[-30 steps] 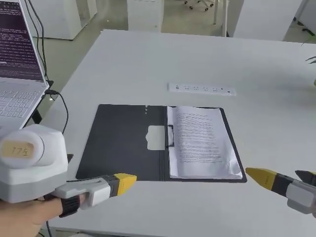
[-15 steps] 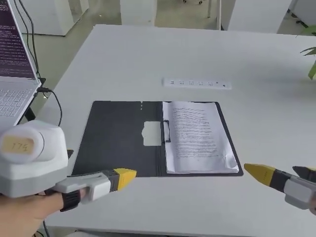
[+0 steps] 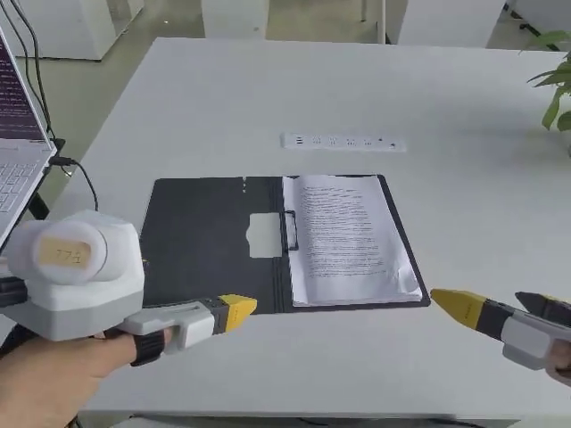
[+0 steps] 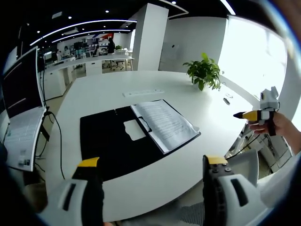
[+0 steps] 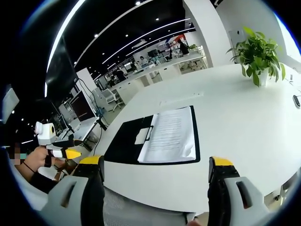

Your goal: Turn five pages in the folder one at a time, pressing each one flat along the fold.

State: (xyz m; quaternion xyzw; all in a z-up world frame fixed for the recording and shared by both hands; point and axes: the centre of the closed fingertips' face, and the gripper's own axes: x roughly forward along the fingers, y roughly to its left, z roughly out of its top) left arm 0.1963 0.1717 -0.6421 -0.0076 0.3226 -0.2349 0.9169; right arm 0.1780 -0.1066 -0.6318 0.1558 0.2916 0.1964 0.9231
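Now the open folder (image 3: pixel 205 241) lies on the surface (image 3: pixel 268 89), pages (image 3: pixel 348 236) at 3 o'clock; left gripper (image 3: pixel 234 312) at 7, right gripper (image 3: pixel 477 303) at 4, both jaws apart.

The left gripper (image 3: pixel 234 312) is held low at the left of the head view, grasped from behind by the left hand (image 3: pixel 53 383) and pointed to the right. Its yellow-tipped fingers (image 4: pixel 88 163) are spread wide, with nothing gripped between them. The right gripper (image 3: pixel 491 309) is held at the far right, pointed leftward, and its fingers (image 5: pixel 220 162) are likewise parted (both tips are seen well apart in its own view). The right hand (image 4: pixel 277 126) is wrapped round its handle. The two grippers are held well apart.
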